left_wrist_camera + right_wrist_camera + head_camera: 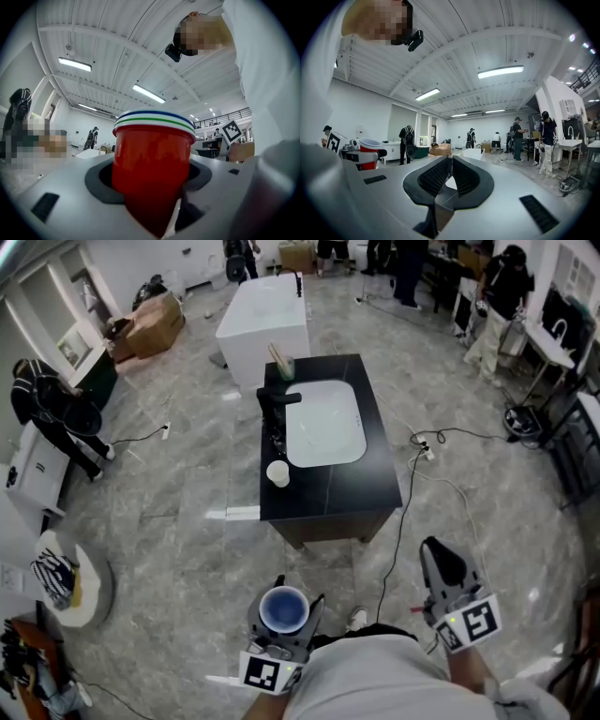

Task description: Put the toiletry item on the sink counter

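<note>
A: Where is the cup?

B: The red cup (152, 164), white-rimmed with a blue and a green stripe, stands upright in the left claw (285, 604); the jaws are clamped on its sides; it sits at the near edge of the scene, over the grey floor (178, 531), well apart from the bench (366, 488).

A: And the other claw?

B: The right claw (439, 559) is at near right; its jaws are together, nothing between them.

A: What is on the bench?

B: A white basin (323, 423) is set in the black top; a black tap (277, 404) stands at its left; a white cup (277, 473) sits toward the near-left corner, just beside the basin.
</note>
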`<action>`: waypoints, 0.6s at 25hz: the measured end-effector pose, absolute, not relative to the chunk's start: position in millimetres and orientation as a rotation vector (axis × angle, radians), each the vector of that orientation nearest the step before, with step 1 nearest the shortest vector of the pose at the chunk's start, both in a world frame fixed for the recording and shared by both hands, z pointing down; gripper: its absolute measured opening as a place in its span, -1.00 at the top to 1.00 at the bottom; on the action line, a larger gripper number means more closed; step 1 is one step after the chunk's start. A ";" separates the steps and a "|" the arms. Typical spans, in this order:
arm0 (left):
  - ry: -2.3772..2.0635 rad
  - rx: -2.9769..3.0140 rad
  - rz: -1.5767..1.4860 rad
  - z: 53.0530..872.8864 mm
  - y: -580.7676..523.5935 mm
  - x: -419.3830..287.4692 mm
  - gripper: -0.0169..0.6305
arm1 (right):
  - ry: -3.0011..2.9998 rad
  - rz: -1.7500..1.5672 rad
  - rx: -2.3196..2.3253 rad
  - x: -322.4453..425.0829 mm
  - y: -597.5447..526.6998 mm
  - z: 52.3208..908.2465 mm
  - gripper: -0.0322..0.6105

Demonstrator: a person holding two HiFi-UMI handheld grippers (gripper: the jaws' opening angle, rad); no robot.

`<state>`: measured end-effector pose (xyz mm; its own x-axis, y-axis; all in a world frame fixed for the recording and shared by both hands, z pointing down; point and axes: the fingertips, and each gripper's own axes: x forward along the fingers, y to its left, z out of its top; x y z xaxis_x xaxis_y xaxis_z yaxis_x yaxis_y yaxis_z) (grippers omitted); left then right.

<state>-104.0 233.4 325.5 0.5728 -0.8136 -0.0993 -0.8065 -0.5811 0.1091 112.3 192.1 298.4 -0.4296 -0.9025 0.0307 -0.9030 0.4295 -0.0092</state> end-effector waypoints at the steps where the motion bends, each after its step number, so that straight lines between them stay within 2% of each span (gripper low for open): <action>1: -1.411 2.743 -0.211 324.9 233.4 -102.2 0.03 | -2.636 0.038 1.668 114.4 192.0 298.1 0.74; 15: -1.476 2.711 -0.204 328.3 222.9 -83.1 0.03 | -2.648 0.061 1.626 141.8 185.5 308.1 0.74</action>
